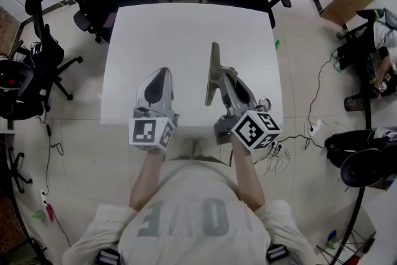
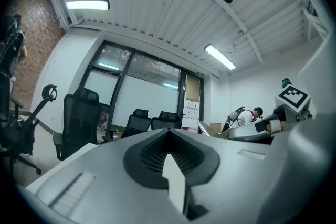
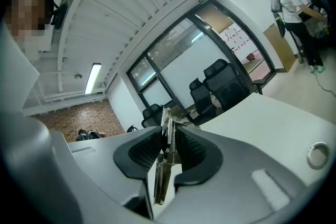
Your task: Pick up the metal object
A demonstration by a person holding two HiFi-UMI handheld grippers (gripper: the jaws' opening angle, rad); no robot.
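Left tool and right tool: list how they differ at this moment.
1. The right tool is clamped on the metal object, a long flat piece. The left tool has its jaws together on nothing.
2. The metal object juts well past the right tool's tips. Nothing extends beyond the left tool.
Shared: both are held side by side over the near part of the white table, pointing away from the person.
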